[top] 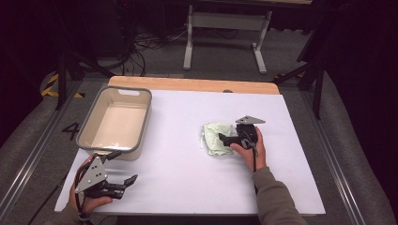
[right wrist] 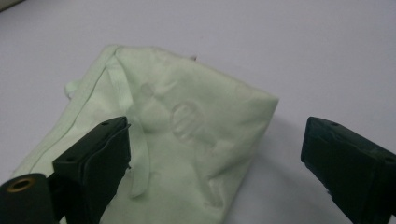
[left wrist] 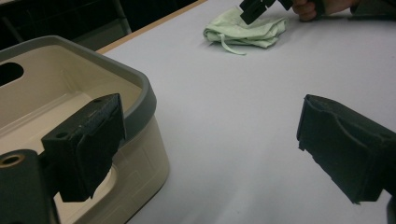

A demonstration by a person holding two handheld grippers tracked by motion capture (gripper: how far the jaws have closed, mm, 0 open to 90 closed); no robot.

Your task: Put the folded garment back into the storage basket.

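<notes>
Lying folded near the middle of the white worktop point(top: 178, 164), a little toward its right edge: pale green cloth pouch with a drawstring point(top: 217, 138). Hovering just over the pouch's right end, jaws spread wide with one above the cloth and the other past its edge: right tool point(top: 224, 138). Resting near the front left corner, jaws gaping wide and holding nothing: left tool point(top: 123, 183), just beside the beige plastic tub with a grey rim point(top: 145, 119).
</notes>
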